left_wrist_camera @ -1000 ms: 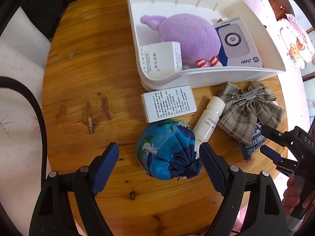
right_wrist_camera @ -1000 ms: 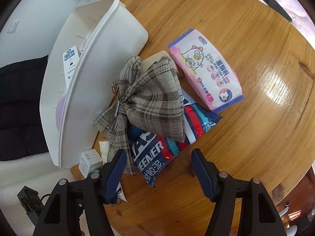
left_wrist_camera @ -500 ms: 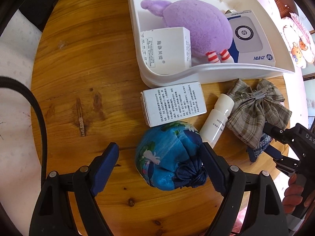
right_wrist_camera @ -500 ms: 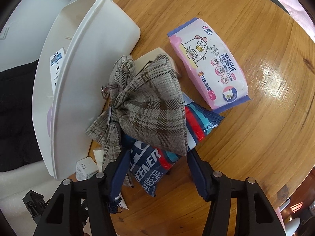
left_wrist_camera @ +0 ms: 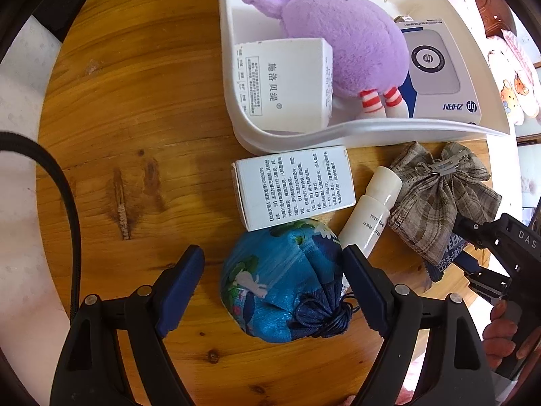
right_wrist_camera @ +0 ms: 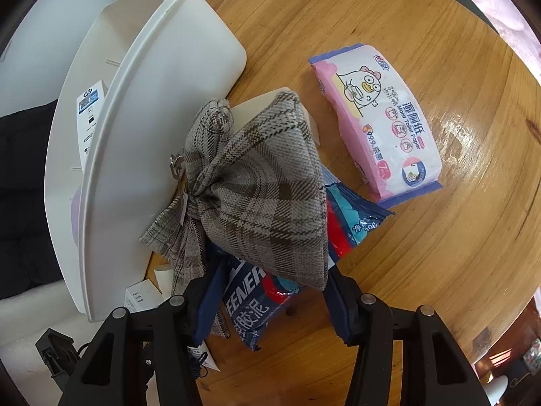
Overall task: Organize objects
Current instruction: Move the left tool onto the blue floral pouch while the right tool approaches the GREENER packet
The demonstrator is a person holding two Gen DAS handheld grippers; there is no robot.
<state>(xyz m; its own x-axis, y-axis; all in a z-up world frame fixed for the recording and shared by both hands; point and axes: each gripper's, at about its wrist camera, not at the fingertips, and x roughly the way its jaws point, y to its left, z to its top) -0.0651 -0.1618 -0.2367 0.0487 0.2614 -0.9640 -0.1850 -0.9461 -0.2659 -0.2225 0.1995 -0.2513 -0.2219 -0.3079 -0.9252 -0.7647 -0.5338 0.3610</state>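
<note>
My right claw (right_wrist_camera: 270,287) has just been closing around the plaid bow (right_wrist_camera: 257,182) and the foil packet (right_wrist_camera: 257,308) under it, near the table (left_wrist_camera: 135,101) edge beside the white bin (right_wrist_camera: 162,108); whether the pads grip yet, I cannot tell. Soft cloth on slick foil may part. My left claw (left_wrist_camera: 274,270) gapes around the round blue pouch (left_wrist_camera: 284,280), one finger touching, and could nudge the smooth bottle (left_wrist_camera: 372,213).

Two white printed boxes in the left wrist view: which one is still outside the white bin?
The flat white box lying on the table, between the white bin and the blue pouch. The other box stands inside the bin.
</note>
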